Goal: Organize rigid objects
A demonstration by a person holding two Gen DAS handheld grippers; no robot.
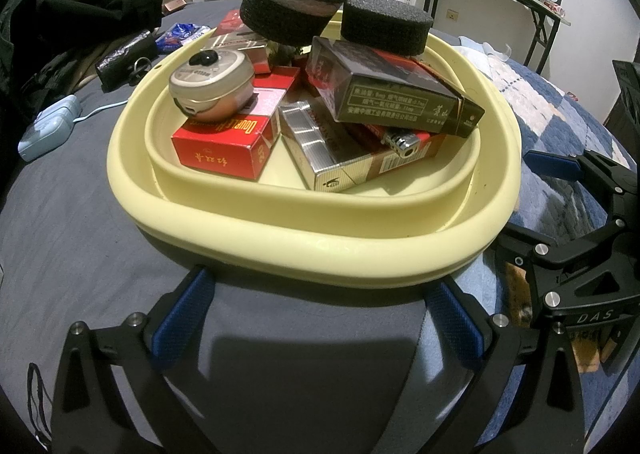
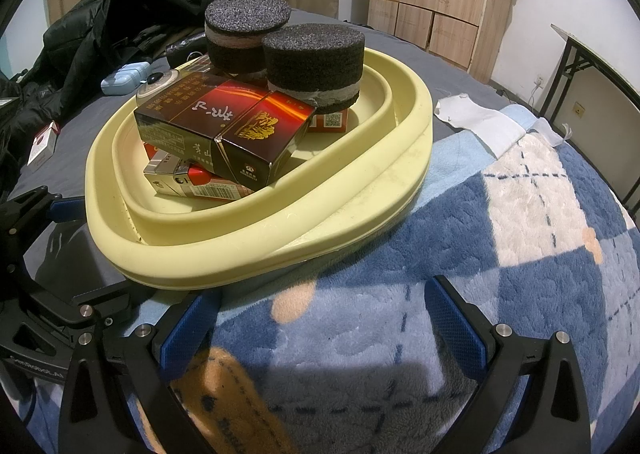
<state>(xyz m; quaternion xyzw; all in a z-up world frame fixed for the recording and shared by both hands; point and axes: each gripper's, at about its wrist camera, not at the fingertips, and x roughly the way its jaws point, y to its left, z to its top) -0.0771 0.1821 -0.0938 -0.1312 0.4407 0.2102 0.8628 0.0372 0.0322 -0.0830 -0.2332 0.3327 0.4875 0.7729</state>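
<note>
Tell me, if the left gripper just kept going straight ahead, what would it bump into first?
Most likely the near rim of the pale yellow basin, which sits right ahead of the left gripper, whose jaws stand open. If it passed above the rim, the red cigarette pack would probably come next; height is hard to judge.

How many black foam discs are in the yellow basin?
2. One black foam disc sits at the back of the pile; the other foam disc rests beside it near the yellow basin rim. More may be hidden underneath.
</note>
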